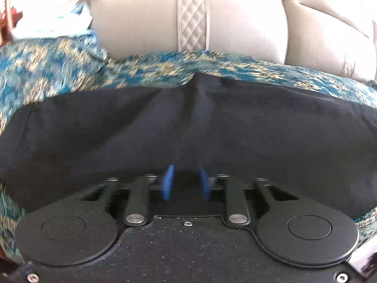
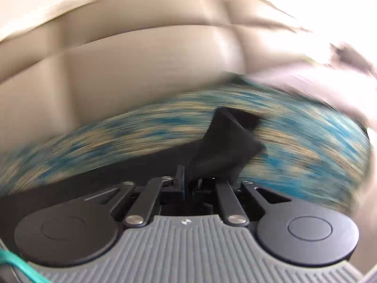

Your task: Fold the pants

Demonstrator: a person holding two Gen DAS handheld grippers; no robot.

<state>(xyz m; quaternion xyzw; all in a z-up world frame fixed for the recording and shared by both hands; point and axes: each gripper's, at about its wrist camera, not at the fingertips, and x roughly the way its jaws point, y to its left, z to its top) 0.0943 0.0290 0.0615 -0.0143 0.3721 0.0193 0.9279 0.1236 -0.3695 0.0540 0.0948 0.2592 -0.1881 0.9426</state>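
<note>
Black pants (image 1: 141, 127) lie on a teal-and-tan patterned cloth (image 1: 47, 66) before beige quilted cushions (image 1: 193, 18).

- Setting: a home, most likely a bedroom, though the room itself is barely in view.
- Padded beige headboard (image 1: 235, 23) with stitched seams and a quilted diamond strip (image 1: 193, 18); it also appears, blurred, in the right wrist view (image 2: 141, 75).
- Teal-and-cream patterned bedspread (image 1: 59, 70) covers the soft surface at the foot of the headboard.
- Pale bedding or cloth (image 1: 47, 21) at upper left, too blurred to identify.
</note>
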